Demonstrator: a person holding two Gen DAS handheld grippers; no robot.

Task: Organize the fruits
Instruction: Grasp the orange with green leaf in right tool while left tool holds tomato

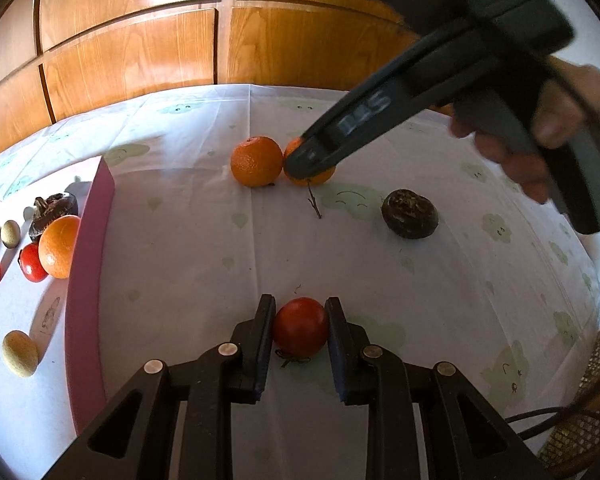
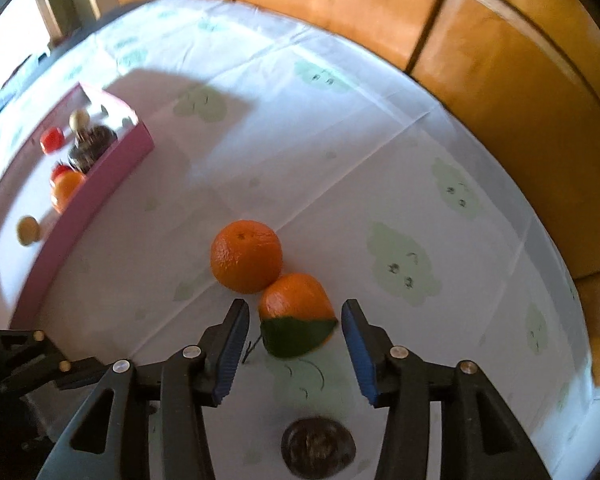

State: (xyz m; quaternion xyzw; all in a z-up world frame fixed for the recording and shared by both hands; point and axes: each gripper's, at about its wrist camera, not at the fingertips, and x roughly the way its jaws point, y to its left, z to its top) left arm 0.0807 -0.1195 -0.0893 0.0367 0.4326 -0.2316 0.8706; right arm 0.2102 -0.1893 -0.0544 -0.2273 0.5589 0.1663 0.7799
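My left gripper [image 1: 300,316] is shut on a small red fruit [image 1: 300,328] that rests on the tablecloth near me. Two oranges lie side by side mid-table: a plain one [image 1: 256,162] [image 2: 246,256] and one with a green leaf [image 1: 316,178] [image 2: 296,300]. My right gripper [image 2: 296,336] [image 1: 308,156] points down over the leafed orange. It is open, with a finger on each side of the orange and a gap to both pads. A dark wrinkled fruit [image 1: 410,214] [image 2: 318,446] lies apart, nearer the right hand.
A pink-walled box [image 1: 88,260] [image 2: 112,168] at the left holds an orange, red fruits, a dark fruit and small tan ones. A twig [image 1: 314,204] lies by the oranges. Wooden panels [image 1: 140,60] back the table. A wicker edge [image 1: 592,400] stands at the right.
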